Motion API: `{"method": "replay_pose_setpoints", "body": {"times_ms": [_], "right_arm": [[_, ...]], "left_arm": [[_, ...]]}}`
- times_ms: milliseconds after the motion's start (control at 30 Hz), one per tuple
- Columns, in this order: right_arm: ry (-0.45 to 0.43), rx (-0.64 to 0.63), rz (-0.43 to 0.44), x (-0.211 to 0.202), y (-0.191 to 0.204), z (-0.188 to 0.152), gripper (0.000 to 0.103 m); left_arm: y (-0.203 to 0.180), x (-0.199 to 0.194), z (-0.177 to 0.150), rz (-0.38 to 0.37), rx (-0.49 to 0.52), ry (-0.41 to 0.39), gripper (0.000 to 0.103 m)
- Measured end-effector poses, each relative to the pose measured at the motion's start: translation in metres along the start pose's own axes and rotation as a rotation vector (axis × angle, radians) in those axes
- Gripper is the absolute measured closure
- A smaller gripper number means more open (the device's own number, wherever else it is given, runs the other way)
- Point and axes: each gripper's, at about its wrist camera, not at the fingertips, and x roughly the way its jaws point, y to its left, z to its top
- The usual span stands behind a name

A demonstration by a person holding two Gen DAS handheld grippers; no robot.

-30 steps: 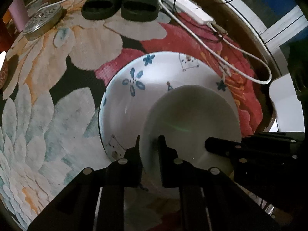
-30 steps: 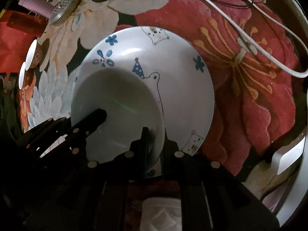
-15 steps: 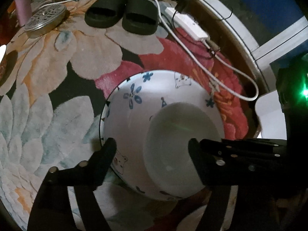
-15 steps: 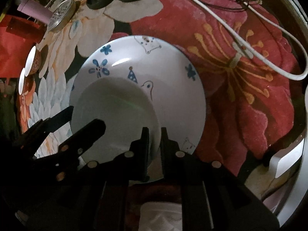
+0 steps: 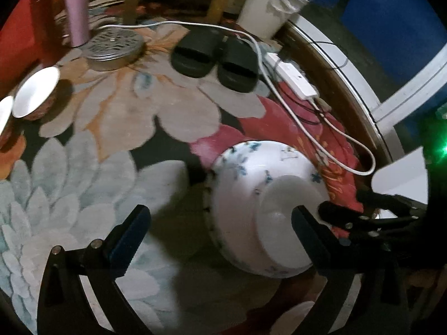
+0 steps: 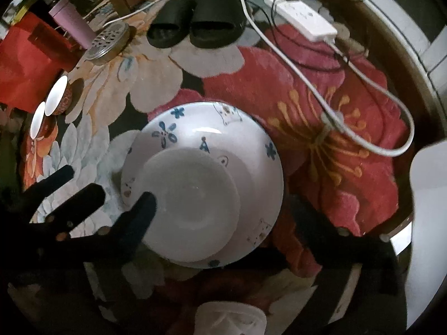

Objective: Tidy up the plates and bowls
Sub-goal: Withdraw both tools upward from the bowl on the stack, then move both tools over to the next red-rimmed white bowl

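a plain white ceramic bowl [image 6: 192, 206] sits nested inside a larger white ceramic bowl printed with blue flowers and small cartoon animals [image 6: 218, 128]; the pair rests on a flower-patterned rug in red, grey and cream [image 6: 321, 167].

the left gripper [image 5: 220, 215] has its jaws spreading, wide apart, one finger over bare rug and the other in front of the near edge of the bowls; nothing is clamped. the right gripper [image 6: 232, 203] likewise has its jaws spreading wide, straddling the bowls from above, its pads clear of the rims; nothing is clamped.

two small bowls with white insides and dark patterned outsides [image 6: 54, 97] sit side by side near the rug's left edge, well apart from the nested pair. beyond lie a pair of black slide sandals [image 6: 195, 25], a round perforated metal lid [image 6: 107, 43], a pink cylindrical bottle [image 6: 72, 22], a white power strip [image 6: 301, 18] and a white cable [image 6: 371, 83] looping across the red flower.
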Motion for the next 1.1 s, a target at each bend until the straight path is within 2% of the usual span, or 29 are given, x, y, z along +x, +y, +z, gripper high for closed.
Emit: {"method": "replay_pose_setpoints", "body": {"times_ms": [100,367,1100], "right_arm": [[-0.023,-0.017,-0.004,-0.003,0.008,0.001,0.000],[-0.001,-0.039,0.014,0.003,0.030,-0.002,0.000],[0.001,-0.084,0.020,0.008,0.065,-0.004,0.000]], "left_arm": [[0.017,-0.003,-0.002,0.024,-0.032,-0.001,0.002],[0.048,-0.013,-0.009,0.059,-0.079,-0.003,0.002],[0.090,-0.030,-0.023,0.100,-0.127,-0.006,0.002]]}}
